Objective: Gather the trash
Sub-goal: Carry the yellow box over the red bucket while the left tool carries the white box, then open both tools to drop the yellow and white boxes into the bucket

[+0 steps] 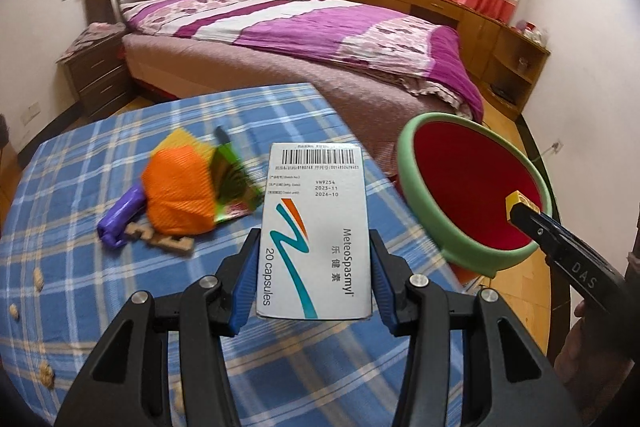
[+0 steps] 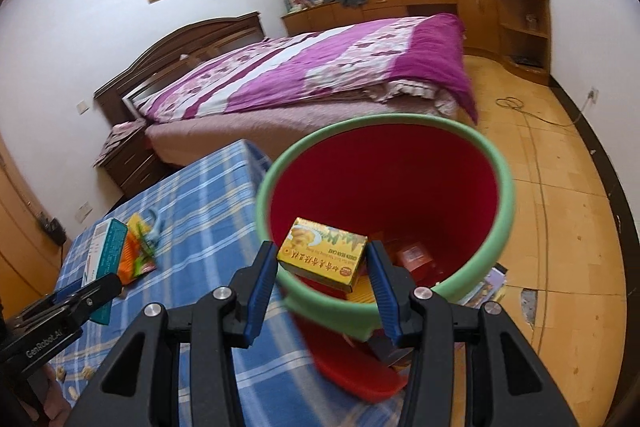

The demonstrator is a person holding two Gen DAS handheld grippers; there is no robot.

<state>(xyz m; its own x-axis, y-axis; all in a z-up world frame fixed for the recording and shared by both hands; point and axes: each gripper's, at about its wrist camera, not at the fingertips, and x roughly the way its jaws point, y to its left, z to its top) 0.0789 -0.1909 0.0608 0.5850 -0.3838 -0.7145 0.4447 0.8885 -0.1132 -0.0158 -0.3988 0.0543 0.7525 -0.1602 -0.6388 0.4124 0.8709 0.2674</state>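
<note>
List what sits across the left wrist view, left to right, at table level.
purple plastic piece → orange wrapper → green wrapper → medicine box held in the left gripper → red bin → yellow box in the right gripper

Blue plaid table (image 1: 280, 115), bearing near its far left edge an orange wrapper (image 1: 178, 195), purple toy (image 1: 118, 217), green packet (image 1: 232, 183), cardboard piece (image 1: 172, 239); peanuts (image 1: 38, 279) along left edge.

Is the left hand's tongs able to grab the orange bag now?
Probably not yet: the left tongs are shut on the white box. The orange bag lies uncovered on the table, so dropping the box frees them.
</note>
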